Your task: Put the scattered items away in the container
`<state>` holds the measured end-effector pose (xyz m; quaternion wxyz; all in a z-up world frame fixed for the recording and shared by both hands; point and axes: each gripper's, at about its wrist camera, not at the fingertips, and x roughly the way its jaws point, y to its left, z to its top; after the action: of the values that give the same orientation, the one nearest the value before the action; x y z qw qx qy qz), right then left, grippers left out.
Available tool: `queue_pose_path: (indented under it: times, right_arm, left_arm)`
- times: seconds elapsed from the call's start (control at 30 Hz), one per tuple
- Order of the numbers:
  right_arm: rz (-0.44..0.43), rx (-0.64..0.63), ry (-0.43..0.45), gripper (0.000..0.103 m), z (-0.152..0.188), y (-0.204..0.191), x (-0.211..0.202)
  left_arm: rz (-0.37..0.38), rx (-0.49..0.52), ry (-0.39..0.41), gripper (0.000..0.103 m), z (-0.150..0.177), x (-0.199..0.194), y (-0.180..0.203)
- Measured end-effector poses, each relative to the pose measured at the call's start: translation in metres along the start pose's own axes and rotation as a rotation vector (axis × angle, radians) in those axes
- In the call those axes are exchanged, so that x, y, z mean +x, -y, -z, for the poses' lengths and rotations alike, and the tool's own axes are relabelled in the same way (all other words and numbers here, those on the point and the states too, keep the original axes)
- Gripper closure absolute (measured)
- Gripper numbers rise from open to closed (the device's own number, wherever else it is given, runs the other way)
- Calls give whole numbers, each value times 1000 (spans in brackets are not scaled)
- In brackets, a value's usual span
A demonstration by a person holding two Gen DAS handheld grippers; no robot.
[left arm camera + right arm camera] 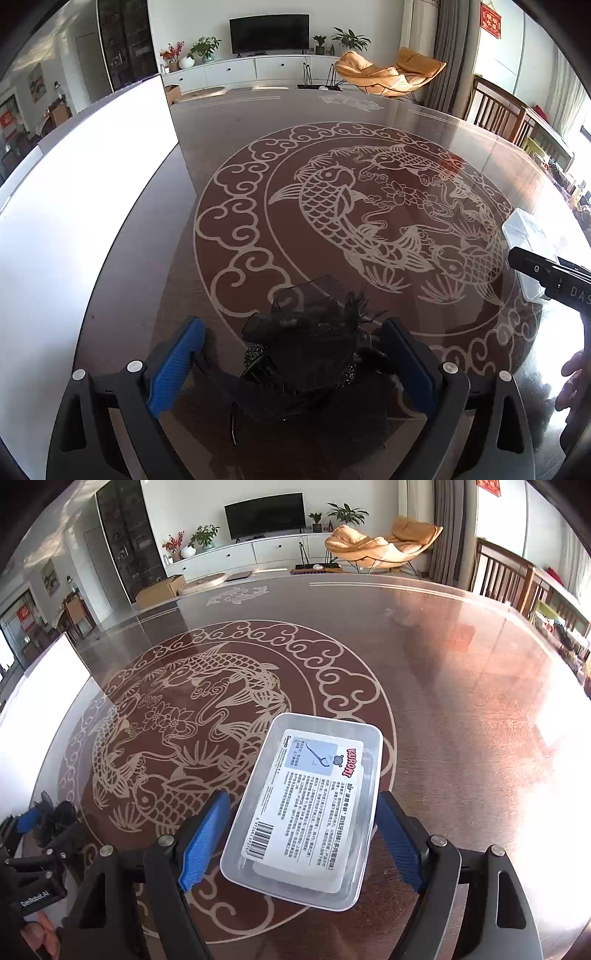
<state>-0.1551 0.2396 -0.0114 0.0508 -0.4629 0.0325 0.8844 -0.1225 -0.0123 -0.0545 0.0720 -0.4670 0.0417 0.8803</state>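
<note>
Left tool [295, 354] wide open around black headpiece [306, 350]; right tool [301, 834] straddles container [255, 775].

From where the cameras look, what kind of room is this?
Most likely a home living and dining room. A television stands on a low white cabinet, an orange lounge chair sits near the curtain, and the work happens on a glossy table with a carp pattern.

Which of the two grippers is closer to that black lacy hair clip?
Left. The left gripper straddles the black hair clip; the right gripper is away at the clear container.
</note>
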Motion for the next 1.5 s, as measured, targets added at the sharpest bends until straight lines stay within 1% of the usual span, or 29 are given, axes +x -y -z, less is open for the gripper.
queue_pose_path:
  times: [0.03,0.1,0.33,1.5]
  right_arm:
    - [12,-28,20,21,4,-2,0]
    - [-10,-29,41,20,9,2,-1]
    - [-16,-41,40,19,9,4,1]
    - [-16,-43,40,19,9,4,3]
  left_arm:
    - [6,4,-3,3,0,0,0]
    - [15,24,-17,0,-1,3,3]
    - [34,50,-18,0,-3,4,2]
    - [18,25,-12,0,-5,5,4]
